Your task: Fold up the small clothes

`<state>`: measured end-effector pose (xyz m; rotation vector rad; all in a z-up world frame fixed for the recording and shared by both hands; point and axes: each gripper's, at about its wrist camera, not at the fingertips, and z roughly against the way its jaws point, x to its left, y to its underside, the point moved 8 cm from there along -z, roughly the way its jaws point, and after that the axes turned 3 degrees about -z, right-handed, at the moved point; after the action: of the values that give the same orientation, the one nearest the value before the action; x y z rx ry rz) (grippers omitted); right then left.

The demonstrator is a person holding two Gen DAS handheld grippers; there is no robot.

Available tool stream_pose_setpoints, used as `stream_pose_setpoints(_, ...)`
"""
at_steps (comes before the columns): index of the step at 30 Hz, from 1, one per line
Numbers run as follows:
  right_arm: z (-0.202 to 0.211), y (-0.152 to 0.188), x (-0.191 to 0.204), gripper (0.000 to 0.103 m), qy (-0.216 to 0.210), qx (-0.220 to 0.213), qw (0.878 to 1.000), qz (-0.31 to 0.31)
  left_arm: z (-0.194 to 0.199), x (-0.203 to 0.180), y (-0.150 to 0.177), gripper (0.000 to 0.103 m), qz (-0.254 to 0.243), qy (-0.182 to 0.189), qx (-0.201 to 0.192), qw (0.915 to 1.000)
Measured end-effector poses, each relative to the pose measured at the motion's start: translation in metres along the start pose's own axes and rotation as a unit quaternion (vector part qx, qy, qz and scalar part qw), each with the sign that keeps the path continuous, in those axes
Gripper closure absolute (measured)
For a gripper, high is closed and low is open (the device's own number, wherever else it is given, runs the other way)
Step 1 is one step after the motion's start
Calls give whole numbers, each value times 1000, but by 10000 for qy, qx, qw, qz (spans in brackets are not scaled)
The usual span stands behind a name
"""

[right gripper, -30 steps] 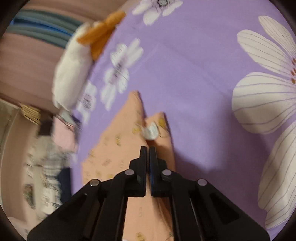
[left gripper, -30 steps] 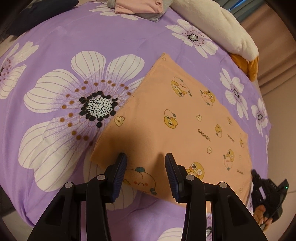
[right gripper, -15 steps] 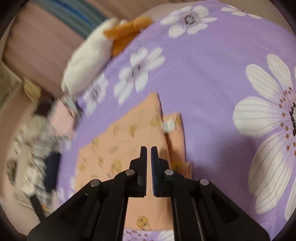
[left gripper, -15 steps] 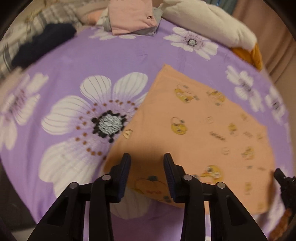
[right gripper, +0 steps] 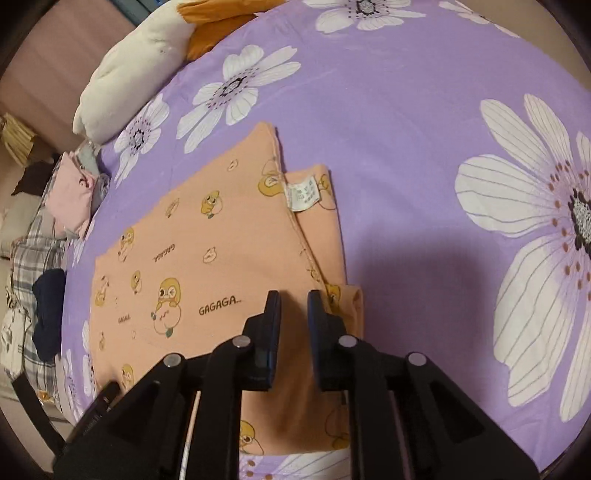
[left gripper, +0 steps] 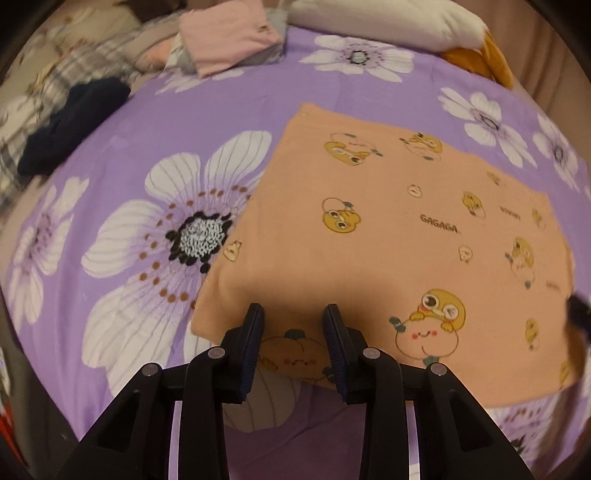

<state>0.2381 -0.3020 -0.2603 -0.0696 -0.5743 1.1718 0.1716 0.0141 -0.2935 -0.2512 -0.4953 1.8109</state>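
An orange garment [left gripper: 388, 236] printed with yellow cartoon ducks lies flat on the purple flowered bedsheet [left gripper: 110, 155]. In the right wrist view the garment [right gripper: 207, 251] shows one side folded over, with a white care label [right gripper: 303, 192] on the layer beneath. My left gripper [left gripper: 293, 317] is open and empty, just above the garment's near edge. My right gripper [right gripper: 294, 301] is open with a narrow gap, empty, over the folded edge.
A folded pink garment [left gripper: 229, 40] lies at the far edge of the bed, beside a dark navy cloth [left gripper: 70, 122] and plaid fabric [left gripper: 55, 74]. A white and orange plush toy [left gripper: 399, 18] lies at the far right.
My right gripper was shut and has opened a little, letting go of the folded garment. Both grippers have pulled back, so more of the bed shows.
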Motion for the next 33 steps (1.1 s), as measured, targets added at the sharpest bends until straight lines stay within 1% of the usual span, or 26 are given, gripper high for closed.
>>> stream_pose_setpoints(1, 0, 0, 0, 84, 0, 0, 10000, 0, 2, 0, 1, 69, -29, 14, -13, 10000)
stream_pose_setpoints(2, 8, -2, 3, 84, -98, -133, 9998, 62, 3, 1, 1, 69, -1, 82, 8, 10000)
stream_pose_setpoints(4, 20, -5, 7, 81, -194, -376, 9990, 172, 5, 7, 0, 69, 217, 378, 90, 9990)
stream_pose_setpoints(6, 16, -7, 13, 76, -247, -425, 9985, 221, 5, 20, -6, 69, 532, 759, 240, 9954)
stream_pose_setpoints(7, 13, -6, 15, 74, -271, -384, 9986, 231, 6, 28, -8, 66, 725, 894, 312, 9929)
stream_pose_setpoints(8, 9, -4, 17, 74, -305, -294, 9988, 241, 4, 39, -10, 63, 1000, 1049, 422, 9885)
stream_pose_setpoints(9, 6, -2, 18, 73, -321, -209, 9990, 237, -1, 54, -12, 58, 1422, 1327, 593, 9791)
stream_pose_setpoints(10, 3, 0, 21, 73, -324, -150, 9991, 226, -4, 63, -12, 58, 1773, 1608, 709, 9684)
stream_pose_setpoints(11, -4, -1, 27, 73, -316, -79, 9992, 212, -9, 76, -14, 57, 2286, 2099, 862, 9467)
stream_pose_setpoints(12, -6, 0, 28, 73, -318, -30, 9993, 215, -12, 80, -15, 54, 2508, 2363, 969, 9337)
stream_pose_setpoints(13, -10, 0, 32, 73, -321, 2, 9992, 227, -16, 85, -17, 50, 2637, 2576, 1078, 9233)
stream_pose_setpoints(14, -9, 2, 32, 73, -321, 43, 9992, 250, -21, 89, -22, 48, 2676, 2744, 1203, 9158)
stream_pose_setpoints(15, -11, 2, 33, 73, -321, 55, 9991, 263, -28, 92, -29, 43, 2550, 2808, 1339, 9155)
stream_pose_setpoints(16, -11, 3, 35, 72, -330, 70, 9990, 293, -33, 92, -34, 42, 2375, 2846, 1448, 9174)
stream_pose_setpoints(17, -11, 4, 36, 71, -333, 82, 9989, 307, -38, 89, -39, 41, 2168, 2981, 1561, 9164)
stream_pose_setpoints(19, -12, 7, 38, 70, -344, 113, 9988, 319, -48, 82, -51, 35, 1881, 3571, 1655, 8999)
stream_pose_setpoints(22, -14, 9, 43, 69, -333, 146, 9986, 385, -57, 74, -64, 34, 1648, 4282, 1649, 8731)
stream_pose_setpoints(23, -15, 9, 45, 69, -309, 153, 9984, 437, -56, 73, -70, 34, 1603, 4536, 1611, 8617)
stream_pose_setpoints(24, -16, 10, 47, 68, -255, 148, 9982, 513, -56, 67, -74, 34, 1398, 4779, 1581, 8527)
stream_pose_setpoints(25, -16, 10, 48, 68, -220, 144, 9981, 560, -56, 61, -76, 34, 1161, 4877, 1610, 8502)
stream_pose_setpoints(26, -17, 10, 50, 68, -180, 144, 9978, 616, -56, 57, -78, 34, 917, 4933, 1623, 8497)
stream_pose_setpoints(28, -18, 10, 54, 68, -149, 137, 9974, 697, -52, 40, -79, 34, 425, 4989, 1591, 8509)
stream_pose_setpoints(30, -18, 9, 59, 68, -253, 130, 9969, 732, -50, 24, -77, 34, 9, 4809, 1636, 8614)
stream_pose_setpoints(31, -18, 9, 64, 68, -349, 127, 9964, 762, -47, 21, -77, 34, -83, 4817, 1615, 8613)
stream_pose_setpoints(33, -17, 12, 76, 68, -555, 125, 9942, 912, -38, 8, -74, 34, -185, 5016, 1662, 8488)
